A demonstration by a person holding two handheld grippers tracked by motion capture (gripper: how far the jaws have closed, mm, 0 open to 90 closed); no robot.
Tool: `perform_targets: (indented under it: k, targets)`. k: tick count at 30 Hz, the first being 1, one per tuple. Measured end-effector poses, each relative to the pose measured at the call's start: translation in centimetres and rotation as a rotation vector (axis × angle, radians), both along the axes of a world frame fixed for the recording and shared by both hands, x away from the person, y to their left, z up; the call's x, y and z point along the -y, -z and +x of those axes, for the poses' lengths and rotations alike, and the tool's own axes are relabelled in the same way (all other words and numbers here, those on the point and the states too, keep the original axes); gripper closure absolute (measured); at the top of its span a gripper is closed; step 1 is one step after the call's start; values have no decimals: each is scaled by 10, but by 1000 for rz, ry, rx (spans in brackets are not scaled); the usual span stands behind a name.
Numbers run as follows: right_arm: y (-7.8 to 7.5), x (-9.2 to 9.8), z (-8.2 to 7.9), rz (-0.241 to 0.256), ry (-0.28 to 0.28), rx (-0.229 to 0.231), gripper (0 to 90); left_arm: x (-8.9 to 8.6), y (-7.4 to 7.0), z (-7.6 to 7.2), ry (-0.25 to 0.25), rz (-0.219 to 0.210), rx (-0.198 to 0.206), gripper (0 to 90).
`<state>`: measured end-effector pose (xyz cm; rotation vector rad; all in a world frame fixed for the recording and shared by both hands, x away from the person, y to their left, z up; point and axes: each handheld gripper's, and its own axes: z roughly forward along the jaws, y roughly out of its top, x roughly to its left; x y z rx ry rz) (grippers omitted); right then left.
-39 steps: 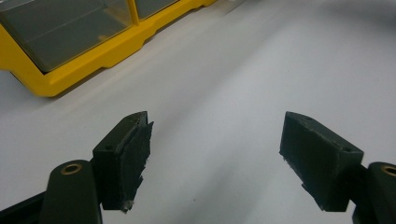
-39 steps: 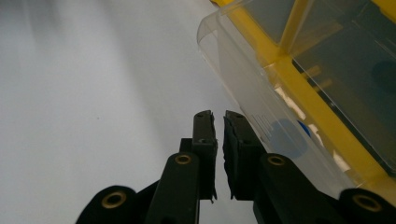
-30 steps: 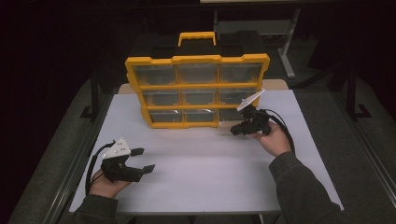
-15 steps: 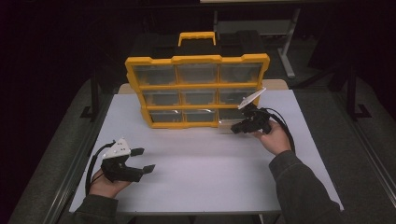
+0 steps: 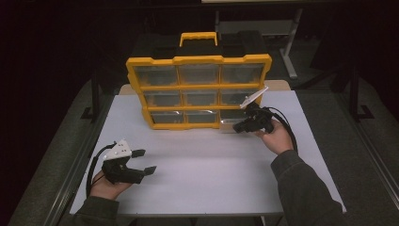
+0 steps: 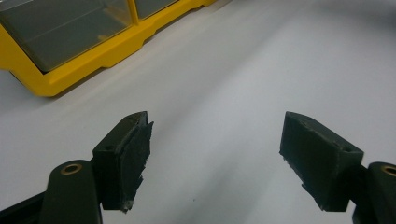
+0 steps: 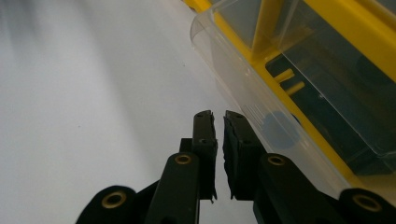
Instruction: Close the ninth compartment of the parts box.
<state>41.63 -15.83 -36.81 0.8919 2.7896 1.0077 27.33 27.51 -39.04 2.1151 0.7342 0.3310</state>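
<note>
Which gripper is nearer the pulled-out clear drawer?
Right. The right gripper sits beside the clear drawer at the yellow organizer's lower right; the left gripper rests far off near the table's front-left.

Dim, dark surroundings; the white table (image 5: 211, 179) glares softly, edges blurred.

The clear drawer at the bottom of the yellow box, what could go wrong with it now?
1. The clear drawer sticks out of the yellow organizer. The right tool sits beside it, jaws almost together with nothing between them. A bump could knock the drawer crooked or right out.
2. The left tool lies open far from the organizer, so nothing steadies it. A tug might drag it across the table.
</note>
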Motion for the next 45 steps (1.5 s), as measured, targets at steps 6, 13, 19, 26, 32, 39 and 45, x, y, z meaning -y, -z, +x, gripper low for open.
perform_targets:
  k: [6, 13, 19, 26, 32, 39, 45]
  targets:
    - [-1, 1, 2, -6, 5, 6, 817, 0, 0, 0, 2, 0, 2, 241]
    - [-2, 3, 4, -1, 19, 4, 815, 0, 0, 0, 2, 3, 1, 241]
    - [-2, 5, 5, -4, 27, 11, 816, 0, 0, 0, 2, 1, 1, 241]
    - [-2, 7, 6, -4, 41, 17, 816, 0, 0, 0, 0, -1, 1, 241]
    - [-2, 8, 7, -9, 53, 27, 817, 0, 0, 0, -2, -2, 0, 241]
    - [-1, 10, 8, -14, 72, 39, 817, -1, 0, 0, 0, 0, 4, 241]
    - [-2, 13, 9, -14, 94, 45, 818, -1, 0, 0, -1, -1, 3, 241]
